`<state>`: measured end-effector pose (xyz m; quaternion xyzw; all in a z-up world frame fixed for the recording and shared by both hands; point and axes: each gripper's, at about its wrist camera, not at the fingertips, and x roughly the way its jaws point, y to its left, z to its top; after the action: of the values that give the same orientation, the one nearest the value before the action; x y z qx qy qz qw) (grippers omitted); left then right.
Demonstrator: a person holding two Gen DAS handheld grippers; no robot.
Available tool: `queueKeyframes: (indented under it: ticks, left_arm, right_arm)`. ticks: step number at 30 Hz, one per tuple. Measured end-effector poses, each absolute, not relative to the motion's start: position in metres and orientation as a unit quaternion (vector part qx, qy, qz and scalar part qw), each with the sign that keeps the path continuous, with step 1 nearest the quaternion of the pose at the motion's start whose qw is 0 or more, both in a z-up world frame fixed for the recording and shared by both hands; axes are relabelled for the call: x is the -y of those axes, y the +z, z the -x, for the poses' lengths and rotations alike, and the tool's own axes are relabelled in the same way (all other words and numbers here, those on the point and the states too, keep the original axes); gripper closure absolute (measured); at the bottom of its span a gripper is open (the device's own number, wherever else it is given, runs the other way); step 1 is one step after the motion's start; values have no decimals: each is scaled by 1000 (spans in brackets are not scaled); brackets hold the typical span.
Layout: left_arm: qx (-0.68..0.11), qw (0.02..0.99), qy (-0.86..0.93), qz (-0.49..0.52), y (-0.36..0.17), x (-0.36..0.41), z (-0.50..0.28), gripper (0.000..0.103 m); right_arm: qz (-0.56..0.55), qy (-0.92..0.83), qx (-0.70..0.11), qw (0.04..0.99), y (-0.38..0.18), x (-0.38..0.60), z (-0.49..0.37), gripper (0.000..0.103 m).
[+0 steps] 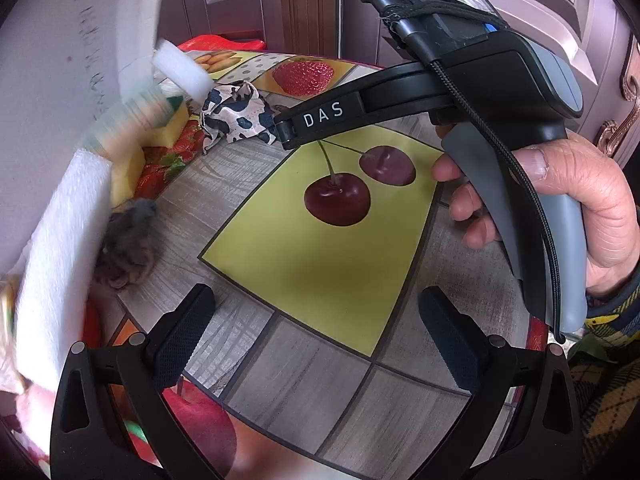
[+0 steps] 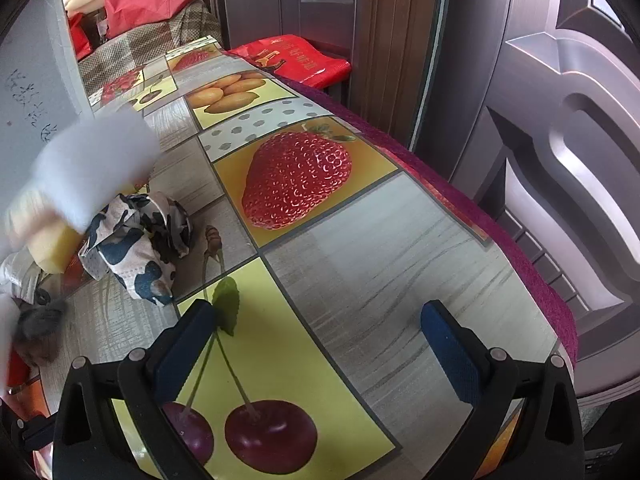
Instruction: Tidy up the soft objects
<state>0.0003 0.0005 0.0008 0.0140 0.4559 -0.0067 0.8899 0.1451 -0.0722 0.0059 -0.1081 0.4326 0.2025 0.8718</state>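
Soft daylight, fisheye warping, left edge perhaps motion-blurred

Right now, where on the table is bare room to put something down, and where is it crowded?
Free: the cherry picture and the grey squares around it, between both open claws, and the strawberry picture toward the purple table edge. Crowded: the wall side, where the cow-print cloth, yellow sponge, white foam block and grey fluffy thing lie close together.

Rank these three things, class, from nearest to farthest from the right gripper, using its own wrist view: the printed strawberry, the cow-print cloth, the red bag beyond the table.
1. cow-print cloth: crumpled on the table, ahead-left of the open right gripper.
2. printed strawberry: tablecloth picture, straight ahead, farther up.
3. red bag: beyond the table's far edge.
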Motion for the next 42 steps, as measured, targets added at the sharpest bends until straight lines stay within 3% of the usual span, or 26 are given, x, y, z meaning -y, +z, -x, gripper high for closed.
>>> queueKeyframes:
  ticks: [42]
  left_arm:
    - [-456, 890, -7, -14, 1, -1, 0, 1]
  right_arm:
    - [110, 205, -433, 871, 7, 70, -143, 0]
